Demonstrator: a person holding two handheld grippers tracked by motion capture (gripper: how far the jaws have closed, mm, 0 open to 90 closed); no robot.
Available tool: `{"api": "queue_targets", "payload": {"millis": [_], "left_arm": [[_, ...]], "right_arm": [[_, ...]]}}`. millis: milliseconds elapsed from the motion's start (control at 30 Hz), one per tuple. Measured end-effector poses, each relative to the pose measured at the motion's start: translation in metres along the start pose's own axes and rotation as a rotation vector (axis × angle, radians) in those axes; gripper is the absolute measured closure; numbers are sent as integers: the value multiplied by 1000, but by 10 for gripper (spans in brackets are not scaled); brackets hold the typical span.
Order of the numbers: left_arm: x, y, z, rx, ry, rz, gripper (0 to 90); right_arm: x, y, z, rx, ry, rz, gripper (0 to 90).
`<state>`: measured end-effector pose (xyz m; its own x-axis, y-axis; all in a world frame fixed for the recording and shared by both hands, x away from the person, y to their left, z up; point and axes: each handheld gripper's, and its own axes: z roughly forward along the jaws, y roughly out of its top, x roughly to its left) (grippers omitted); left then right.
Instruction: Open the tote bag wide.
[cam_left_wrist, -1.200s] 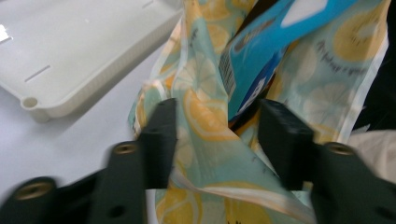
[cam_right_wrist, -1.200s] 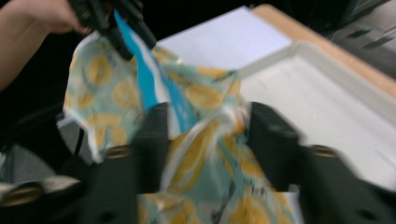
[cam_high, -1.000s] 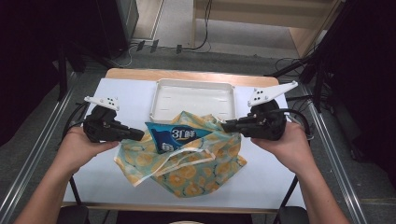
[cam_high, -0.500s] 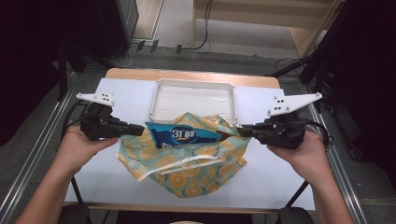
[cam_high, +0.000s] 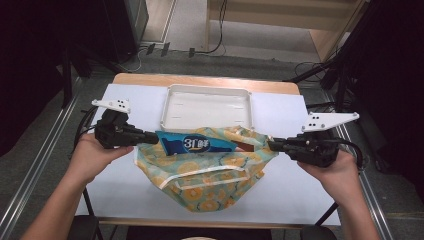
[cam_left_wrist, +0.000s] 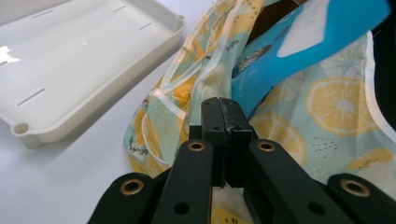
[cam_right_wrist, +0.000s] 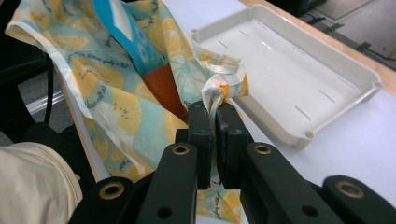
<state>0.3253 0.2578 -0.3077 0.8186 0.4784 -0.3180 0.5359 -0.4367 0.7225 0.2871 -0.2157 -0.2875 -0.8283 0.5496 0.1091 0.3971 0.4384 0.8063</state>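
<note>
Lemon-print bag (cam_high: 210, 172) of thin cloth hangs stretched between the two grippers just above the table (cam_high: 300, 195), its mouth held open toward the white tray (cam_high: 207, 105) that sits right behind it. The bag's long axis runs left to right, from one hand to the other, and the belly of the cloth sags toward the person.

At the left, the left gripper (cam_high: 150, 137) points inward along that axis. Seen in the left gripper view, its fingers (cam_left_wrist: 223, 122) are pressed together, apparently pinching the bag's left rim, though the cloth between the pads is hard to make out. Just past those fingertips, a blue snack packet (cam_high: 197, 144) lies across the open mouth, half in the bag, its length also running left to right; the left hand is the nearer one to it.

At the right, the right gripper (cam_high: 272, 145) faces back toward the left one. Its fingers (cam_right_wrist: 212, 126) are closed on a bunched knot of the bag's right rim, cloth visibly squeezed between the pads.

Judging by this, the tension along the left-right line is what keeps the mouth open.
</note>
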Motion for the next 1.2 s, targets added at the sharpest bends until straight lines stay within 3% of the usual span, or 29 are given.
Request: {"api": "queue_targets", "payload": {"millis": [467,900,1200], "left_arm": [[23,-10,24,-8,-9,-24,900],[35,-42,35,23,-39,-100,900],[39,-56,44,45,-45,-124,900]], "right_arm": [[-19,-24,34,-14,2,40,874],[-20,-57,56,-4,60,82,873],[-20,-77,73,5,76,109,872]]}}
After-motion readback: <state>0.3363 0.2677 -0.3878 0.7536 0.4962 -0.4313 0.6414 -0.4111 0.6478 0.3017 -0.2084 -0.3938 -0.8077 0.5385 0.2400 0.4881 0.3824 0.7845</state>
